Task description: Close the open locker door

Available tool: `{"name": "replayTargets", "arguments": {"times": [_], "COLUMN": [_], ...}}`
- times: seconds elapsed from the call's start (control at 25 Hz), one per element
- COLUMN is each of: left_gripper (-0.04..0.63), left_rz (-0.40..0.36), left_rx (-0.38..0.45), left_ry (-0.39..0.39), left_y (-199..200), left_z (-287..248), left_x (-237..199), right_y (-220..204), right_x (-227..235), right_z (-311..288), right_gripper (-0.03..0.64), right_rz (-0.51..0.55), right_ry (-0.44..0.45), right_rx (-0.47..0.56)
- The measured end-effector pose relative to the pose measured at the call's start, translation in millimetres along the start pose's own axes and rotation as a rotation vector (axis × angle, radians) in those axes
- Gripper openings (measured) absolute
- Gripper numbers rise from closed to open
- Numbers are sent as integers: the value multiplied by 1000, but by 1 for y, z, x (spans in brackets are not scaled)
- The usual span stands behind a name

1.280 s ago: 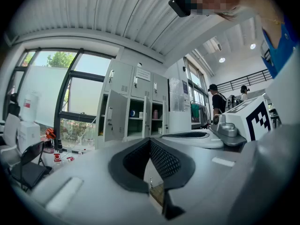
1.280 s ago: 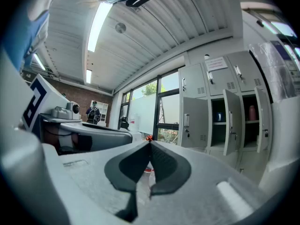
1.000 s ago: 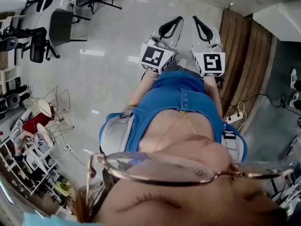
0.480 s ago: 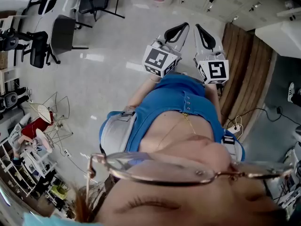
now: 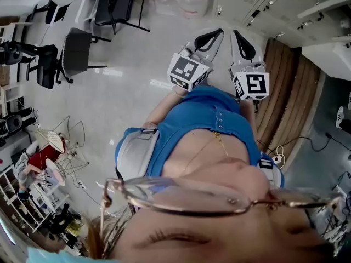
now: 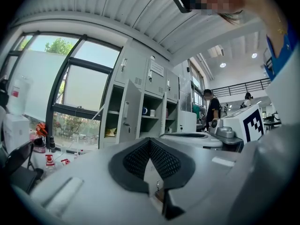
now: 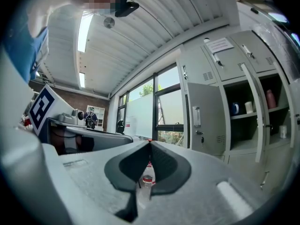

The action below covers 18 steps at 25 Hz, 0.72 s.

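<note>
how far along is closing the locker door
Nothing looks done: the locker door stands wide open, shelves showing. In hand: nothing; the left tool and right tool are shut, empty and apart from the door. Left: reach the door and swing it closed.

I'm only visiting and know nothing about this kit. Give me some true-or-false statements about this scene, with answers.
1. The left gripper and the right gripper both have jaws together, holding nothing. True.
2. Every door of the grey metal lockers is shut. False: a grey door stands open.
3. A blue mug sits on a shelf inside the lockers. True.
4. The right gripper presses on the open door. False: it is apart from it.
</note>
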<state>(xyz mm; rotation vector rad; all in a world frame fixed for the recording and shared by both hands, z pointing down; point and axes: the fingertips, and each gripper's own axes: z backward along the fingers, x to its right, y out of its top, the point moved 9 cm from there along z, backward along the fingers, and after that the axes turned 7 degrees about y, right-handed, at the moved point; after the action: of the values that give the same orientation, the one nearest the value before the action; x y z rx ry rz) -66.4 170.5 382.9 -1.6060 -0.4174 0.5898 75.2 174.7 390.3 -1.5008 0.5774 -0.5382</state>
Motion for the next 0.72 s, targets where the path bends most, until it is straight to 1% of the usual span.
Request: {"name": "replayTargets", "arguments": {"times": [0.2,0.36,0.6,0.72], "left_gripper": [0,0,0,0], "left_rz": [-8,3,10,15], "left_rx": [1,-6,-16,-19], "left_ry": [-1,-12,-47,-51], "left_y": [5,4,3,2], "left_z": [-6,-10,-20,-28], "left_x": [-36,-56,-64,-68], "right_y": [0,-2,-5,-5], "right_x": [0,-5,-1,5], "right_z": [-32,-51,-60,-64], "right_gripper": [0,0,0,0], "right_rz": [-4,-8,-24,-23], "right_ry": [-18,-31,-56,-63], "right_rx": [5,-15,-29,-33]}}
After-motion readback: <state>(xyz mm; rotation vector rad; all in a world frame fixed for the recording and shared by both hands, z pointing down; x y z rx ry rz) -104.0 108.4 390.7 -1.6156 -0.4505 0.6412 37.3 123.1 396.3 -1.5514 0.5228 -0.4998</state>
